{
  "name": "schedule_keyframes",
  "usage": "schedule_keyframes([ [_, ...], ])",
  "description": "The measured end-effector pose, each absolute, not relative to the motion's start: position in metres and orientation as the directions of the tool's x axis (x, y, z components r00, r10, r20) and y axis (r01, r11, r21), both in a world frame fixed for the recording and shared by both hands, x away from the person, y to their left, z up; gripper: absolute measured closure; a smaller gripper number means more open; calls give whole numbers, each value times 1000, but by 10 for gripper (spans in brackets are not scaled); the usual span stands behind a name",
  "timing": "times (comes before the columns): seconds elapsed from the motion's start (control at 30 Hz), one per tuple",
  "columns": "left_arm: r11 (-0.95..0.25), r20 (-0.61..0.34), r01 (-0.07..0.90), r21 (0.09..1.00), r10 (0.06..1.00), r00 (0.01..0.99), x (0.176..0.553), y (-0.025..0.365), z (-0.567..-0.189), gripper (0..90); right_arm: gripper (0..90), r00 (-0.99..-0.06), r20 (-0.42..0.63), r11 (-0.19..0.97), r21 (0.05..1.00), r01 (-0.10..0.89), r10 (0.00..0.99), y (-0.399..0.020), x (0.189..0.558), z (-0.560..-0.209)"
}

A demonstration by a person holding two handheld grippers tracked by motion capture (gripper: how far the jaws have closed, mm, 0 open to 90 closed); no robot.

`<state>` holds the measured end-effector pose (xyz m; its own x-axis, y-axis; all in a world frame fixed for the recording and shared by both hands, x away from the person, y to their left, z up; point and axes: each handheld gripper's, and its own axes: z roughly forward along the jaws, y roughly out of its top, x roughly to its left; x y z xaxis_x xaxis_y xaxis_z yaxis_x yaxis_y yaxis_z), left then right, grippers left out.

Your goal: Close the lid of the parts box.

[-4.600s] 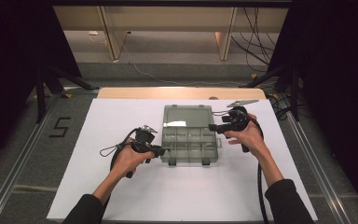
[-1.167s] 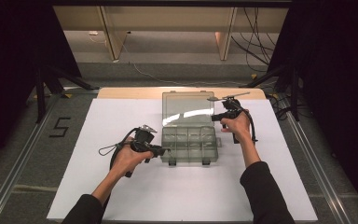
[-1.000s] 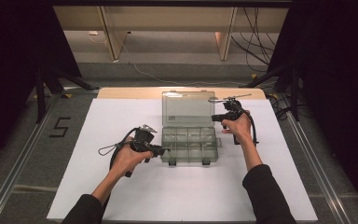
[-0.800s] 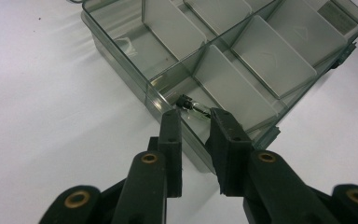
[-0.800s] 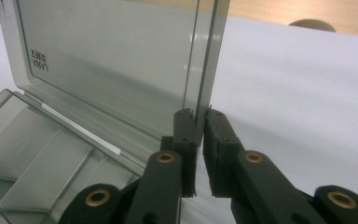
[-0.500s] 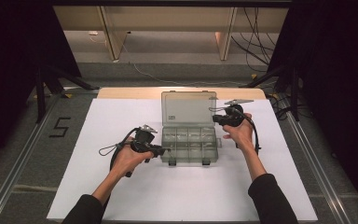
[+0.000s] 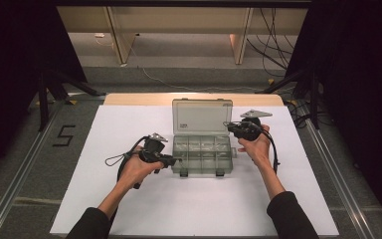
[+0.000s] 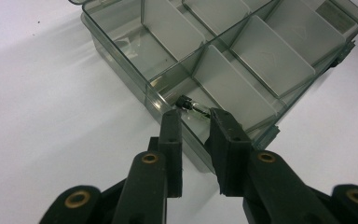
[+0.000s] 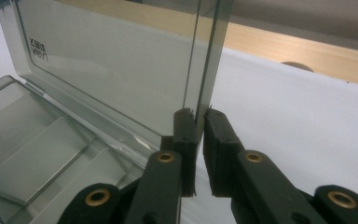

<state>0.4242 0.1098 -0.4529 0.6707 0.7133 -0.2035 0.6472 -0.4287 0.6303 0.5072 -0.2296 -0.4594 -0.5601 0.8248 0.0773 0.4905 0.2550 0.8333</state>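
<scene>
Nearest you, your left claw [image 8: 192, 122] sits at nine o'clock of the clear compartment box [image 7: 202, 155], jaws straddling its side wall with a visible gap on each side: apart, bracing rather than pinching. Just past the wall, in the near corner compartment, lies a small dark-and-metal part [image 8: 192, 104], too small to identify. The other compartments look bare from here.

Move out to three o'clock and your right claw [image 9: 199, 117] has its jaws pressed together on the side edge of the lid [image 9: 121, 60]. It's clamped on that thin clear panel, and the lid stands about upright on its hinge at the twelve o'clock side of the box. The box itself rests mid-counter on the white sheet [image 7: 129, 124], and beyond it at twelve o'clock a wooden strip [image 7: 139, 99] edges the counter.

Now the risks, as I read them. That grip is on a narrow, slick plastic edge, low near the hinge; push the lid further back and the pads could skate off, letting it flop or snap shut. Your left jaws aren't gripping, so if the lid drags on its hinge, the light box may tilt or slide away toward three o'clock, and that loose little part could hop out of its compartment. Twisting your right wrist could also strain the hinge.
</scene>
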Motion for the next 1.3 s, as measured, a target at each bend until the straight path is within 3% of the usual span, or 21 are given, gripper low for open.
schedule_keyframes([
  [0.43,-420,-188,638,645,722,666,424,107,-455,698,841,-558,15,267,868,419,830,-228,499,-465],
  [0.5,-432,-179,636,639,721,670,424,108,-453,639,841,-554,6,274,865,421,833,-228,499,-465],
  [0.63,-400,-174,634,661,741,649,425,106,-446,412,841,-555,11,267,869,417,832,-227,498,-466],
  [0.73,-391,-146,603,695,746,650,426,103,-437,330,841,-556,8,266,872,410,831,-228,498,-466],
  [0.97,-388,-103,561,731,750,653,441,93,-415,283,840,-561,-9,276,877,393,828,-228,498,-467],
  [1.3,-304,-110,538,786,788,606,475,103,-376,336,839,-562,-22,286,877,385,827,-228,497,-467],
])
